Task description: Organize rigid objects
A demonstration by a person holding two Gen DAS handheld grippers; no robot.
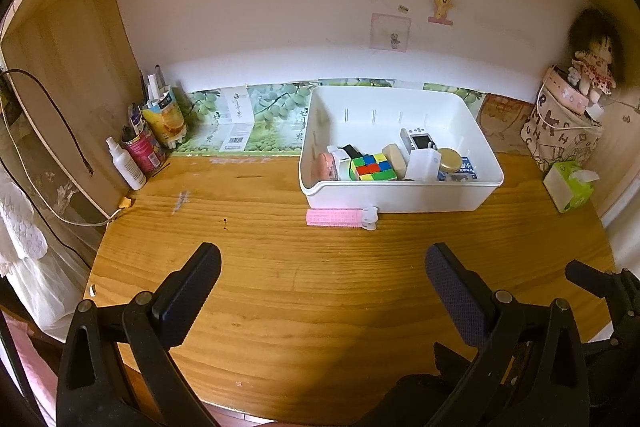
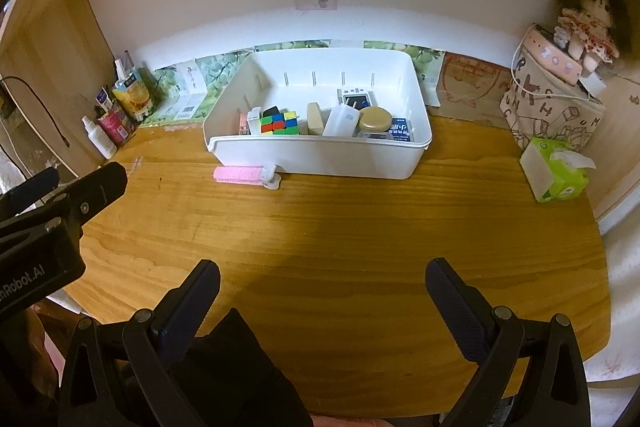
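A white plastic bin stands at the back of the wooden desk. It holds a colourful puzzle cube, a gold-lidded jar, a white box and several other small items. A pink hair roller with a white clip lies on the desk against the bin's front wall. My left gripper is open, low over the near desk, nothing between its fingers. My right gripper is open too, also back from the bin.
A white spray bottle and cans with pens crowd the back left corner. A green tissue pack, a printed bag and a doll sit at the right. A cable hangs at the left.
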